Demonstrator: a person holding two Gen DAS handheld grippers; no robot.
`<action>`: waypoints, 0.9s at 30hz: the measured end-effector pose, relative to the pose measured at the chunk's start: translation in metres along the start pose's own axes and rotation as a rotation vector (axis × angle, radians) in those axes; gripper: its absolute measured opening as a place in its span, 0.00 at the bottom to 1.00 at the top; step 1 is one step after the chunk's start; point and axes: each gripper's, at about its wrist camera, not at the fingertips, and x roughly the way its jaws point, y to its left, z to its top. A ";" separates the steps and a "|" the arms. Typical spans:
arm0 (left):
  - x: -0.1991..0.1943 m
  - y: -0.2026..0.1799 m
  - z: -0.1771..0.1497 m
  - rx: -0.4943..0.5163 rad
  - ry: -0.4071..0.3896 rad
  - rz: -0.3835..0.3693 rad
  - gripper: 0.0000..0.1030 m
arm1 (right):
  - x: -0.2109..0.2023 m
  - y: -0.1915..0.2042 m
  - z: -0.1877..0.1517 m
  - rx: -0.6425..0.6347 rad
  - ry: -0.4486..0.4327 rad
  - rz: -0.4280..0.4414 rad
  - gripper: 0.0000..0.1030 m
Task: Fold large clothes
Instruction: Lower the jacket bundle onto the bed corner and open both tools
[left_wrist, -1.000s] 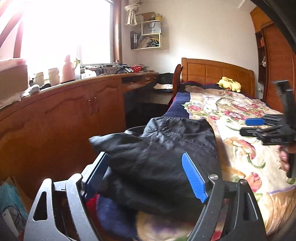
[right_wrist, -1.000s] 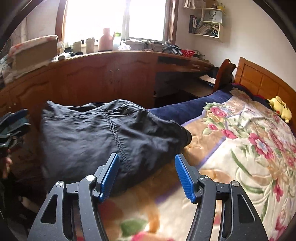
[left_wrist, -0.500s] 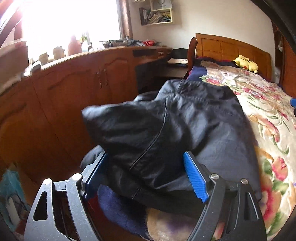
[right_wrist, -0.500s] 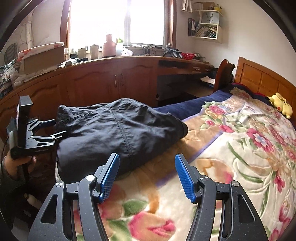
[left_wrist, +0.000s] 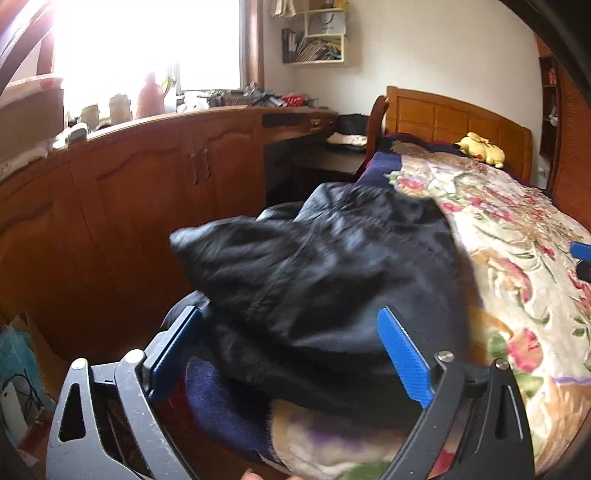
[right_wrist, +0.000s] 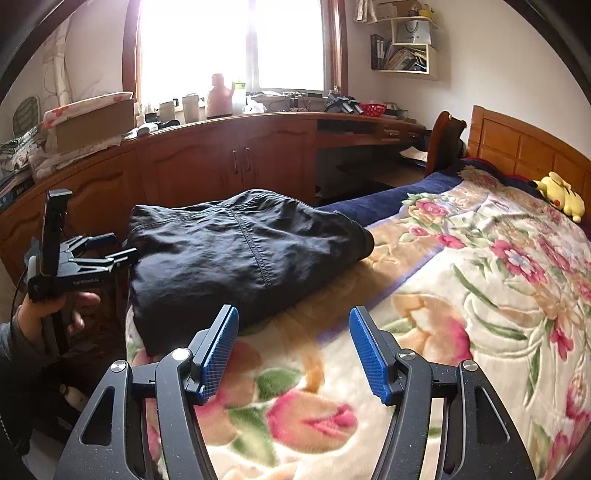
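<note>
With my left gripper (left_wrist: 291, 354) just spread wide around the folded dark garment (right_wrist: 243, 254) at the blanket's (right_wrist: 461, 295) corner and my right gripper (right_wrist: 291, 354) apart and empty, I judged the overhanging bundle could slide off.

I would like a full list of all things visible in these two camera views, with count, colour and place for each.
garment: one, black, bunched at the bed's edge nearest the cabinets
blanket: one, cream with pink flowers, covering the bed
plush toy: one, yellow, by the headboard
headboard: one, brown wood, far end of bed
cabinets: brown wood, under the window
shelf: one, pale, on the wall
left gripper: jaws have just been opening, garment between them
right gripper: jaws open, empty, over the blanket
hand: one, holding the left gripper
</note>
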 end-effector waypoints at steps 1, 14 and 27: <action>-0.009 -0.006 0.002 0.004 -0.017 -0.004 0.93 | -0.004 -0.001 -0.001 0.004 -0.002 -0.002 0.64; -0.068 -0.103 0.017 0.078 -0.120 -0.108 0.94 | -0.066 -0.022 -0.037 0.051 -0.073 -0.105 0.78; -0.087 -0.223 0.001 0.154 -0.095 -0.245 0.94 | -0.118 -0.056 -0.090 0.161 -0.115 -0.273 0.78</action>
